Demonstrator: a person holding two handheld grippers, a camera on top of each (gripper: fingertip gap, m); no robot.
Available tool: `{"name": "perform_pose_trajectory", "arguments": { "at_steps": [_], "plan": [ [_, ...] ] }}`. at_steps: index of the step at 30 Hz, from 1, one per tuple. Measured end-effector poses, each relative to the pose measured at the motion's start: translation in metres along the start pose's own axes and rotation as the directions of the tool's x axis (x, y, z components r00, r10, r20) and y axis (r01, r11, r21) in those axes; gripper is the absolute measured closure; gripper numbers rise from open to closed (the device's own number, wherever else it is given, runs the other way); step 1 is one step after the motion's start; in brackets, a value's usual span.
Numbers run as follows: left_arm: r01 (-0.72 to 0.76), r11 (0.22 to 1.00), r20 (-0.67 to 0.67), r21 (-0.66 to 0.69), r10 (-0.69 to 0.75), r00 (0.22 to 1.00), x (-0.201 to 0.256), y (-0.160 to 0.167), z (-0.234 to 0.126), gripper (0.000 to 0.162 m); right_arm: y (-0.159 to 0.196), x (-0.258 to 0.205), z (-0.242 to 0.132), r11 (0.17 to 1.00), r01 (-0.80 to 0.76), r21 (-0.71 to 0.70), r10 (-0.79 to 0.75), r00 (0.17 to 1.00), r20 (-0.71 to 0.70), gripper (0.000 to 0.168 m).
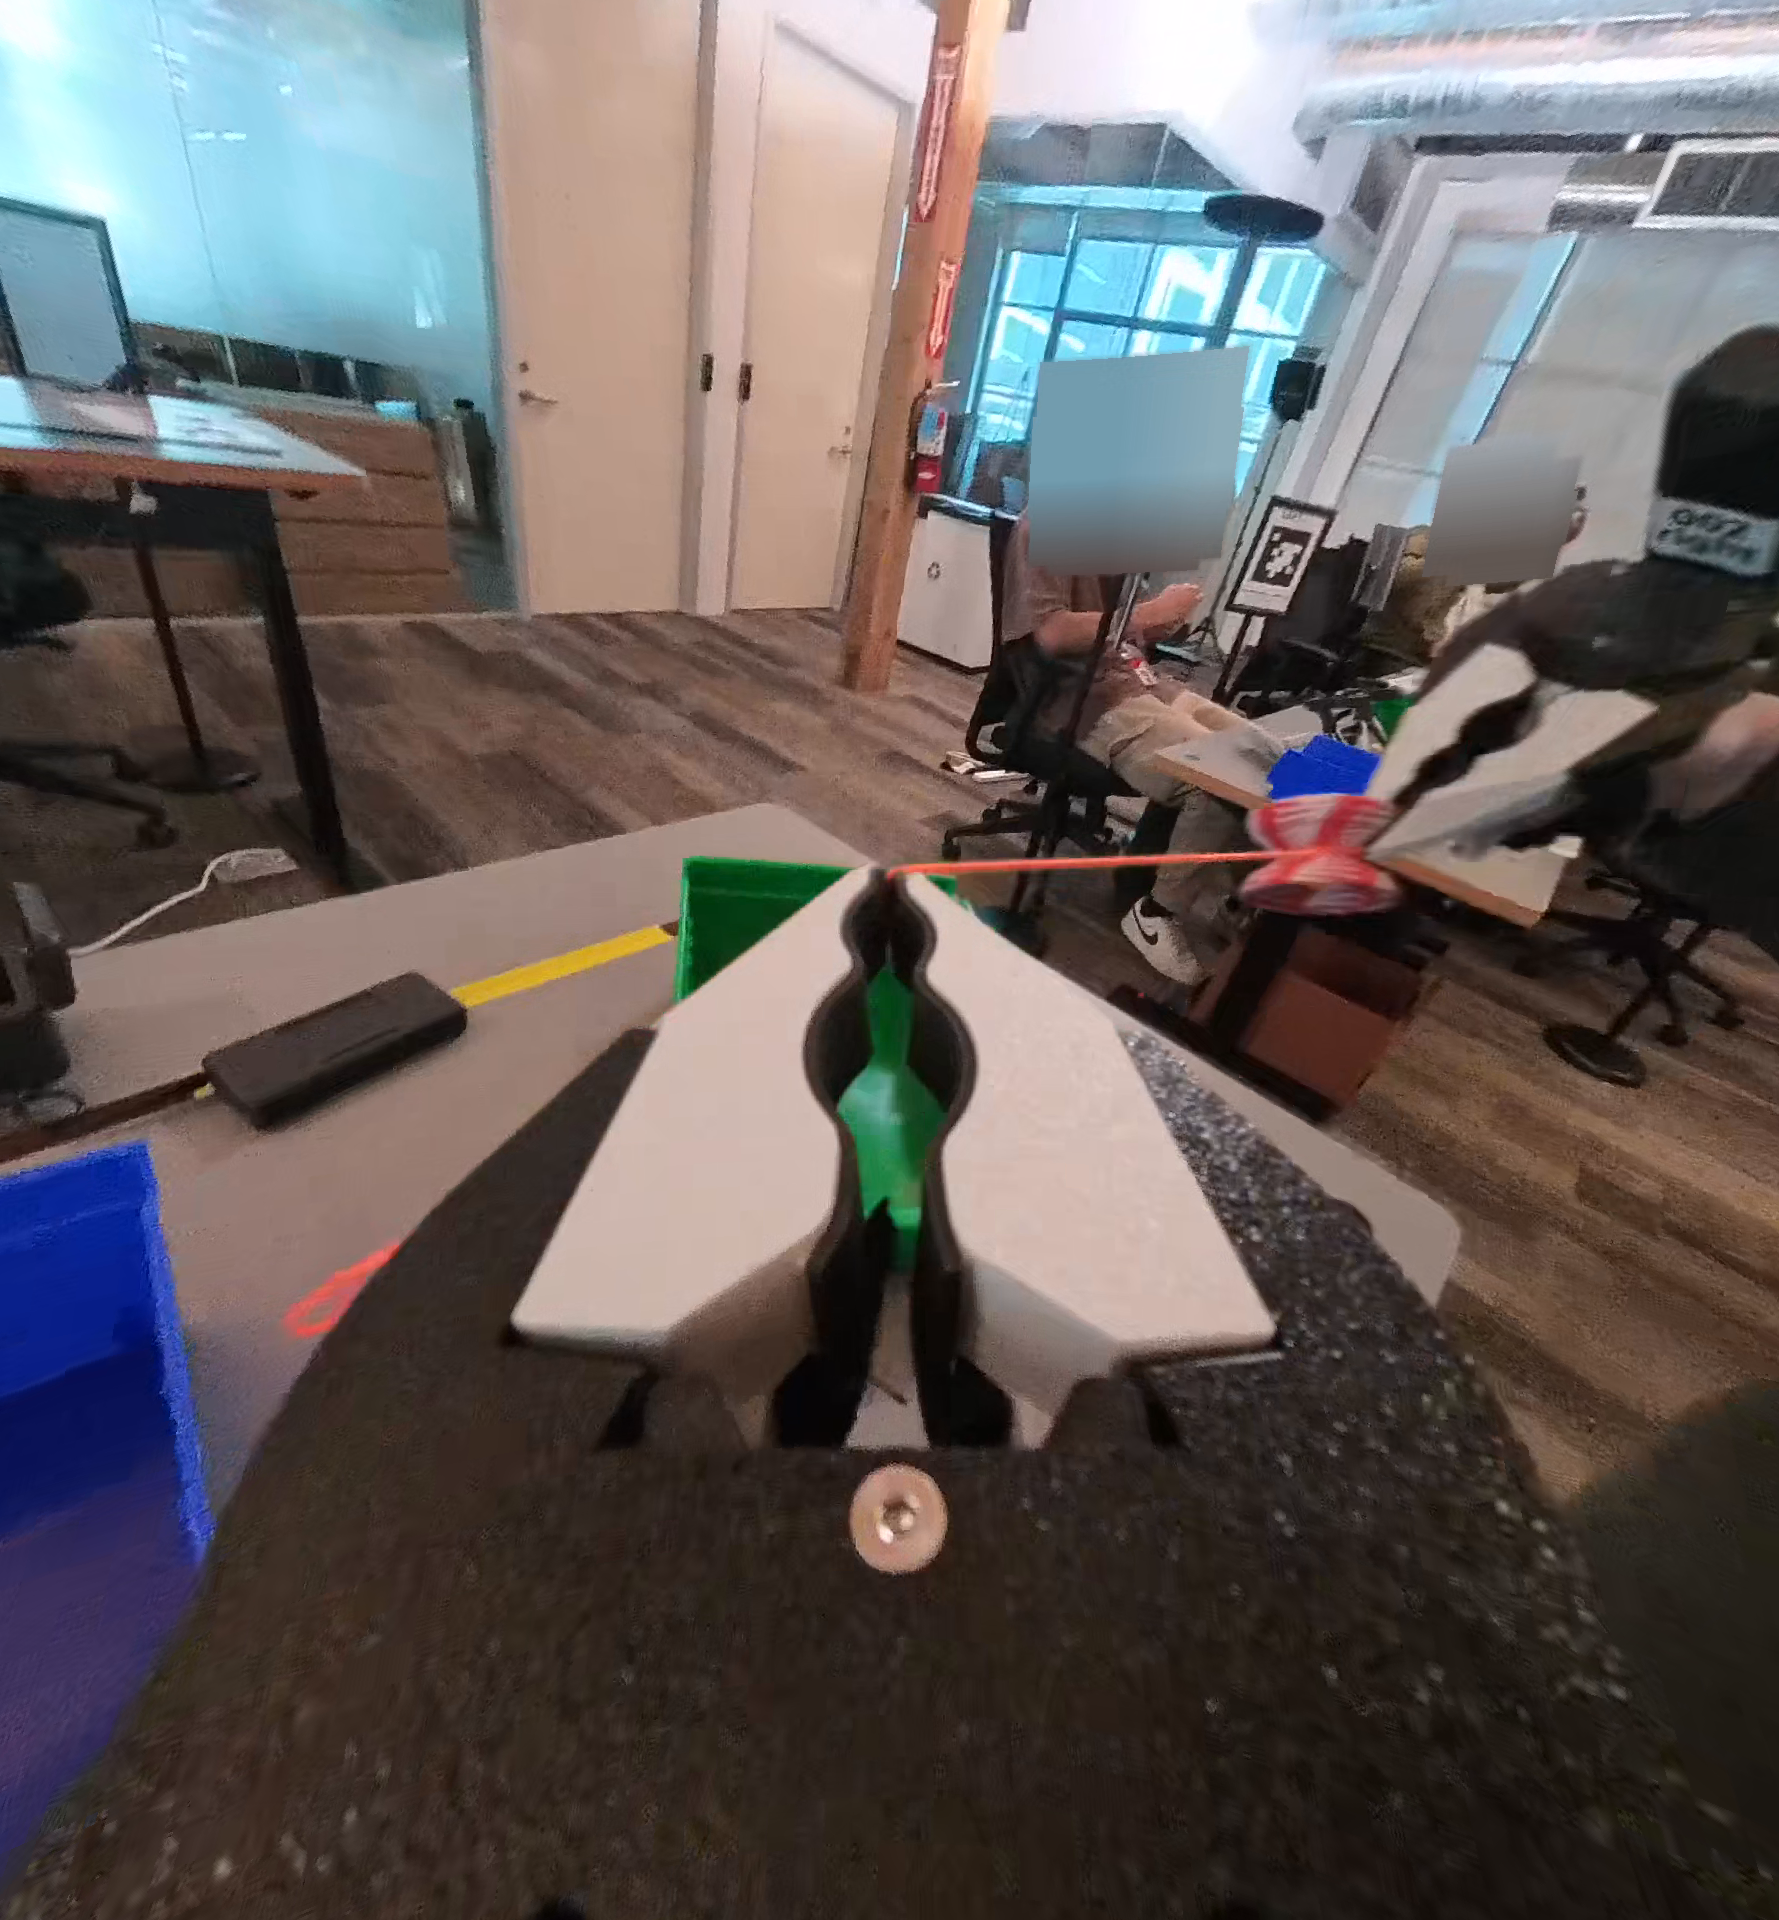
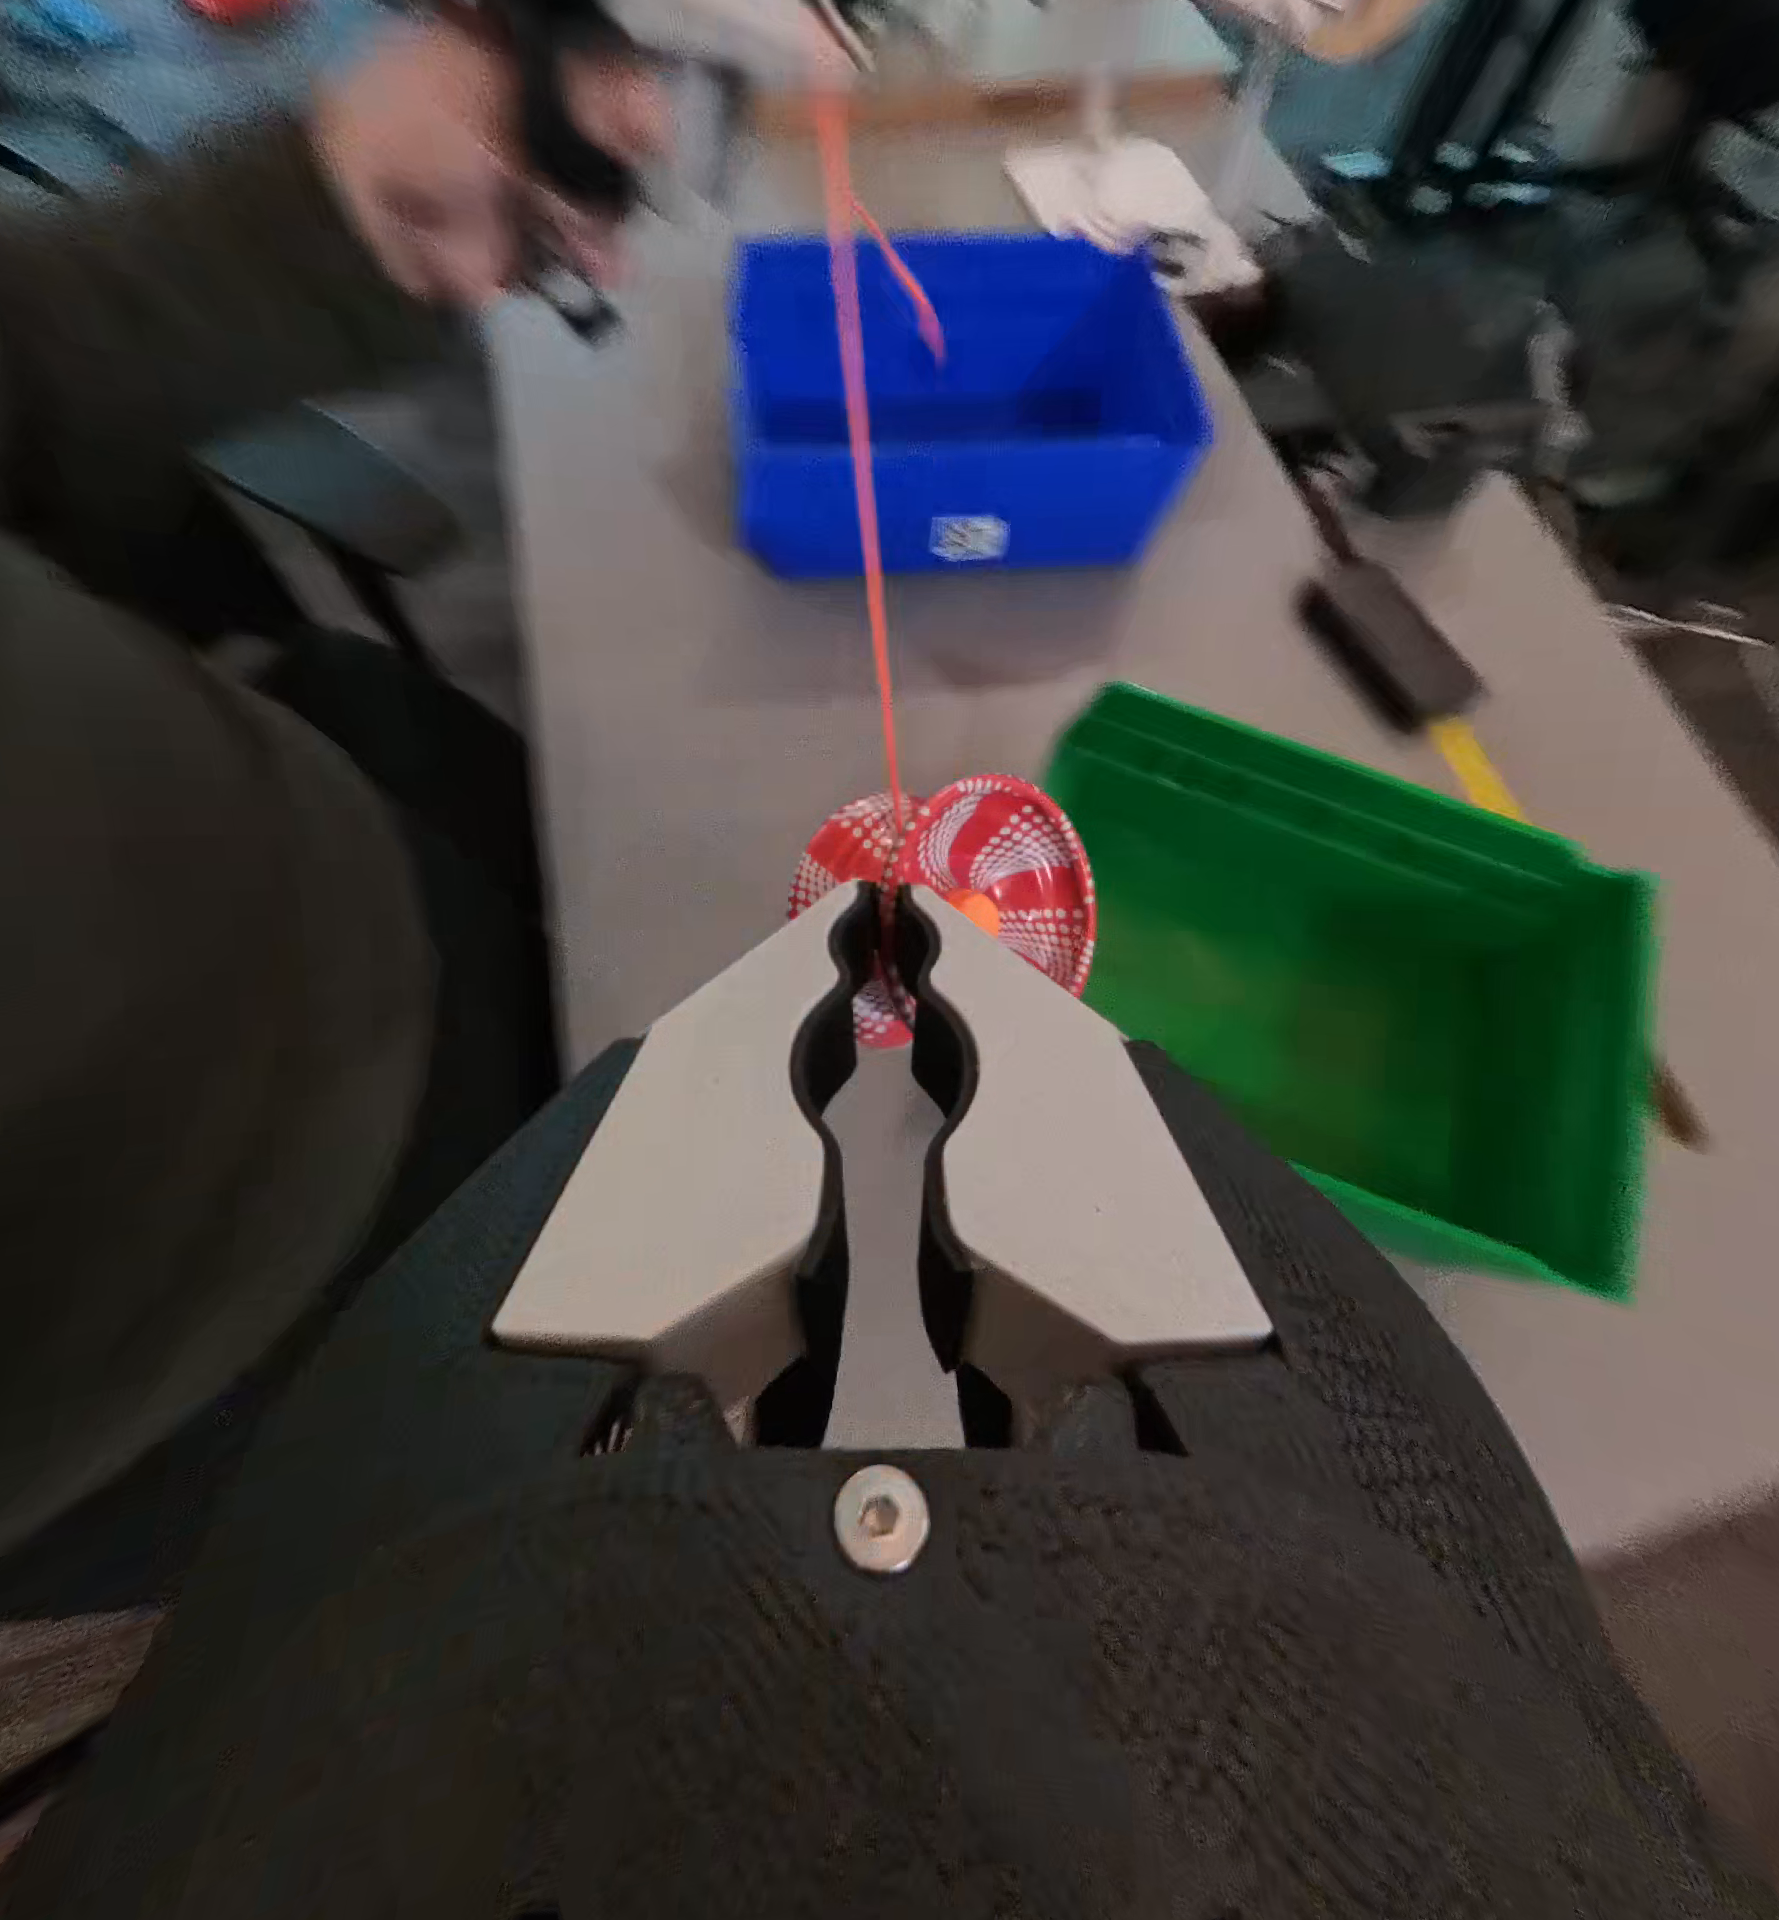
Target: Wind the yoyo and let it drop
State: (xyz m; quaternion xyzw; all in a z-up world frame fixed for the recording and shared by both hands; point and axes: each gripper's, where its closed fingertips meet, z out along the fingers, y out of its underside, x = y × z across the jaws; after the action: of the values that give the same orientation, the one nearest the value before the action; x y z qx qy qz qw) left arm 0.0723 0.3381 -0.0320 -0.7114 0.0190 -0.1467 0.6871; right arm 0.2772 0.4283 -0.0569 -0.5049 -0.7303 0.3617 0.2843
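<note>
We hold the red and white yoyo (image 2: pixel 978 894) in the right claw (image 2: pixel 890 894), which is pinching it at the narrow middle between the two halves, so one half shows on each side of the fingertips. In the left wrist view the same yoyo (image 1: pixel 1316 854) hangs in the air to the right of the green bin (image 1: pixel 750 904), above the floor and not over the desk (image 1: pixel 428 935). From its middle the orange string (image 1: pixel 1072 862) runs tight to the left claw (image 1: pixel 890 878), whose fingers are pressed together on the string at the very tips. A loose loop of the string (image 1: pixel 329 1299) lies on the desk, on the near left side of the green bin and just beside the blue bin (image 1: pixel 43 1351). In the right wrist view the string (image 2: pixel 869 540) goes up and away from the yoyo and passes in front of the blue bin (image 2: pixel 968 520), which stands behind the green bin (image 2: pixel 1384 987). A flat black box (image 1: pixel 334 1044) lies on the desk left of the green bin, with a yellow strip (image 1: pixel 563 966) between them. This view is blurred, so we cannot tell the smaller details
</note>
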Motion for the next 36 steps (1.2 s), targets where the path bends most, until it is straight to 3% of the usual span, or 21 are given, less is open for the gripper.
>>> {"name": "perform_pose_trajectory", "arguments": {
  "at_steps": [3, 5, 8, 10, 12, 13, 14, 15, 18, 21, 23, 26, 29, 32, 36],
  "plan": [
    [-0.054, 0.998, -0.085, -0.034, 0.051, 0.995, 0.029, -0.005, -0.004, 0.162, -0.001, 0.052, -0.004, 0.998, 0.057, -0.019, -0.060, 0.937, -0.343, 0.167],
    [-0.008, 0.997, -0.159, -0.074, -0.003, 0.987, 0.045, 0.004, -0.005, 0.162, -0.017, 0.080, -0.019, 0.991, 0.054, 0.124, 0.020, 0.848, -0.529, 0.167],
    [0.047, 0.983, -0.182, -0.177, -0.080, 0.980, 0.052, 0.037, -0.002, 0.162, -0.043, 0.096, -0.045, 0.901, 0.008, 0.434, 0.266, 0.780, -0.566, 0.167],
    [0.063, 0.968, -0.121, -0.244, -0.095, 0.988, 0.041, 0.062, -0.001, 0.162, -0.060, 0.092, -0.059, 0.741, -0.082, 0.666, 0.439, 0.811, -0.388, 0.167],
    [0.088, 0.954, -0.034, -0.285, -0.101, 0.994, 0.021, 0.084, -0.001, 0.162, -0.079, 0.081, -0.079, 0.479, -0.241, 0.844, 0.523, 0.850, -0.054, 0.167],
    [0.114, 0.952, -0.004, -0.285, -0.120, 0.993, 0.012, 0.091, -0.002, 0.162, -0.087, 0.073, -0.090, 0.346, -0.330, 0.878, 0.505, 0.854, 0.123, 0.167],
    [0.143, 0.952, 0.027, -0.271, -0.141, 0.990, 0.003, 0.094, -0.004, 0.162, -0.093, 0.064, -0.097, 0.264, -0.417, 0.870, 0.455, 0.849, 0.268, 0.167],
    [0.160, 0.952, 0.062, -0.259, -0.149, 0.987, -0.008, 0.096, -0.006, 0.162, -0.095, 0.055, -0.095, 0.258, -0.482, 0.837, 0.409, 0.840, 0.357, 0.167],
    [0.134, 0.961, 0.215, -0.244, -0.081, 0.973, -0.048, 0.090, -0.019, 0.162, -0.091, 0.010, -0.074, 0.515, -0.490, 0.704, 0.230, 0.870, 0.437, 0.167],
    [0.106, 0.980, 0.300, -0.170, -0.050, 0.952, -0.077, 0.062, -0.039, 0.162, -0.060, -0.032, -0.049, 0.821, -0.321, 0.473, 0.096, 0.893, 0.440, 0.167],
    [0.059, 0.988, 0.323, -0.146, -0.009, 0.946, -0.084, 0.043, -0.050, 0.162, -0.030, -0.039, -0.032, 0.944, -0.186, 0.271, 0.076, 0.925, 0.372, 0.167],
    [-0.002, 0.993, 0.292, -0.121, 0.037, 0.956, -0.073, 0.017, -0.051, 0.162, 0.006, -0.020, -0.017, 0.999, -0.034, 0.010, 0.032, 0.984, 0.174, 0.167],
    [-0.039, 0.996, 0.223, -0.083, 0.057, 0.973, -0.050, -0.002, -0.047, 0.162, 0.019, 0.029, -0.013, 0.993, 0.031, -0.117, -0.050, 0.986, -0.158, 0.167],
    [-0.032, 0.998, 0.149, -0.063, 0.041, 0.988, -0.033, -0.006, -0.046, 0.162, 0.012, 0.066, -0.020, 0.999, 0.025, -0.045, -0.041, 0.918, -0.394, 0.167],
    [0.038, 0.992, 0.080, -0.124, -0.028, 0.996, -0.026, 0.025, -0.042, 0.162, -0.002, 0.096, -0.043, 0.976, -0.077, 0.203, 0.182, 0.801, -0.571, 0.167]
  ]
}}
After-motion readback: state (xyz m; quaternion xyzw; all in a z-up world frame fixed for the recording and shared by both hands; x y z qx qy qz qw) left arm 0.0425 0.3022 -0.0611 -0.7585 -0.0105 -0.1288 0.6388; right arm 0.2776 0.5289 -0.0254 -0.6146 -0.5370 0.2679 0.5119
